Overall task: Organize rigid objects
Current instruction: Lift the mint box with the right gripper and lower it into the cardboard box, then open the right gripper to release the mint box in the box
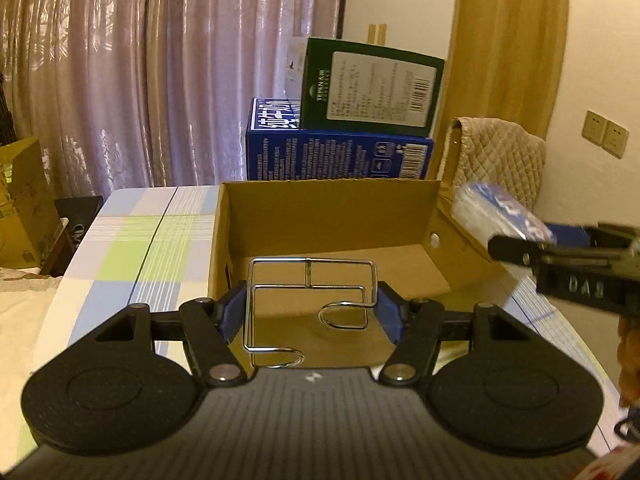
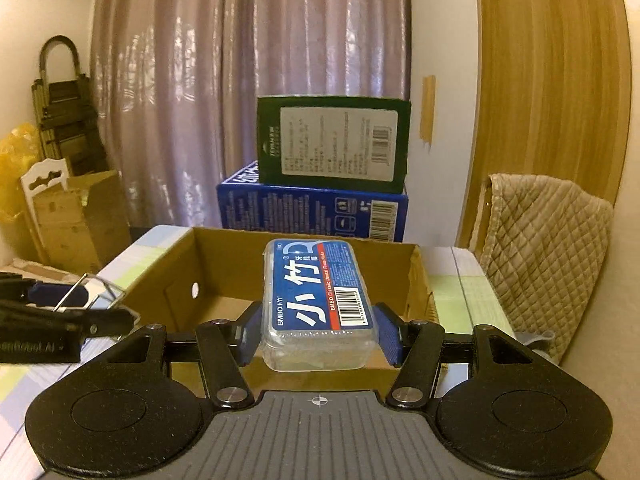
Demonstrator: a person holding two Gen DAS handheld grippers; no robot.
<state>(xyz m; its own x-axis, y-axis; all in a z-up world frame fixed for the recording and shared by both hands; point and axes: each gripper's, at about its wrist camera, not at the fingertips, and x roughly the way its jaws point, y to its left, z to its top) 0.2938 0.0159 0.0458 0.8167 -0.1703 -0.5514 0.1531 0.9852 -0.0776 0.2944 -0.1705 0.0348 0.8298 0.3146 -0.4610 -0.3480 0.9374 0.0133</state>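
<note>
Chrome wire bent into a hooked rack sits clamped between the blue pads of the left gripper, held in the air over the near edge of an open cardboard box that stands on a checked tablecloth. Beside it, the right gripper pinches a clear plastic case of floss picks with a blue label — also lifted, in front of the same box. Behind the box a green carton stands on a blue carton before pale curtains — and a quilted chair back shows at the right.
</note>
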